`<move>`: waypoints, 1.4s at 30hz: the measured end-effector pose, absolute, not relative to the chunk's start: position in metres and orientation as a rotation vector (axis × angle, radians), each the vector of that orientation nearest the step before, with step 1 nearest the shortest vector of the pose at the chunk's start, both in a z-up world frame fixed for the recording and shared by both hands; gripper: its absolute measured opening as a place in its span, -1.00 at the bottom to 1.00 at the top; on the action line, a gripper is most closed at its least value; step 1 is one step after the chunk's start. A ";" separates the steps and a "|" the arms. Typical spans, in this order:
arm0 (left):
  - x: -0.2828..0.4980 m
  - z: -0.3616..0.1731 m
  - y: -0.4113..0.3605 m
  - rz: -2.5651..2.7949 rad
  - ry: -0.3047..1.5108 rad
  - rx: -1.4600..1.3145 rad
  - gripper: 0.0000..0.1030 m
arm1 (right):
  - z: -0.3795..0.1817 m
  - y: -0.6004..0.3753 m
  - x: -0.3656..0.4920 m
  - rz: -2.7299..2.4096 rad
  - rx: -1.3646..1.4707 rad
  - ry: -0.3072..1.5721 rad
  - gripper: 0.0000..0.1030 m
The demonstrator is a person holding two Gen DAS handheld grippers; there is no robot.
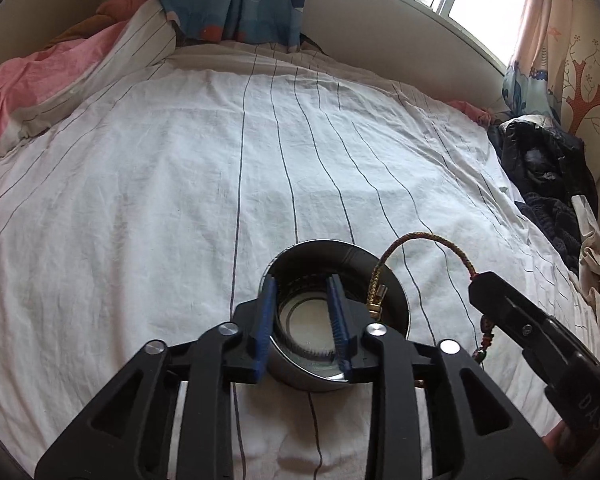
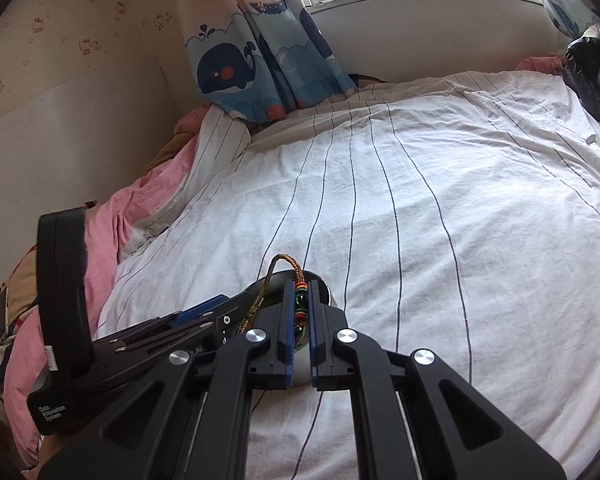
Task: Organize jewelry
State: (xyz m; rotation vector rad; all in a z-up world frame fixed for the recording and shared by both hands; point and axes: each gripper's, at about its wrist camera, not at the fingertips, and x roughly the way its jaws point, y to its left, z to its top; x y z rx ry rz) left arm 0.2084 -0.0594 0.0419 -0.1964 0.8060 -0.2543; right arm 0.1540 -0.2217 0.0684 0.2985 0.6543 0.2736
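Note:
A steel bowl stands on the striped sheet. My left gripper hangs over it, open, its blue pads holding nothing. A braided cord bracelet arcs from my right gripper to the bowl, and its gold clasp dangles at the bowl's right rim. In the right wrist view my right gripper is shut on the bracelet's coloured beads, with the bowl just beyond and the left gripper to its left. Something dark and ribbed lies round the bowl's bottom.
The bed's white sheet with thin dark stripes stretches ahead. A pink quilt is bunched at the left. Dark clothes are piled at the right edge. A whale-print curtain hangs by the window at the far end.

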 end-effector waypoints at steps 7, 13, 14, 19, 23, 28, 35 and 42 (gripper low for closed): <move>0.174 0.059 -0.033 -0.212 0.772 -0.163 -0.16 | 0.046 -0.202 0.172 0.290 0.270 0.762 -0.31; 0.132 0.063 -0.018 -0.250 0.800 -0.130 -0.14 | 0.065 -0.218 0.130 0.267 0.275 0.736 -0.16; 0.123 0.061 -0.018 -0.262 0.806 -0.116 -0.14 | 0.069 -0.221 0.117 0.275 0.273 0.739 -0.16; 0.076 0.049 -0.020 -0.371 0.835 -0.055 -0.14 | 0.064 -0.235 0.051 0.283 0.233 0.771 -0.16; 0.047 0.040 -0.039 -0.483 0.797 0.021 -0.13 | 0.040 -0.247 0.039 0.277 0.319 0.833 -0.16; 0.026 0.033 -0.071 -0.593 0.787 0.179 -0.13 | 0.039 -0.250 0.044 0.271 0.334 0.823 -0.16; 0.021 0.028 -0.077 -0.629 0.796 0.238 0.03 | 0.034 -0.251 0.047 0.272 0.350 0.830 -0.11; 0.027 0.027 -0.072 -0.607 0.803 0.231 -0.16 | 0.035 -0.249 0.048 0.282 0.353 0.828 -0.11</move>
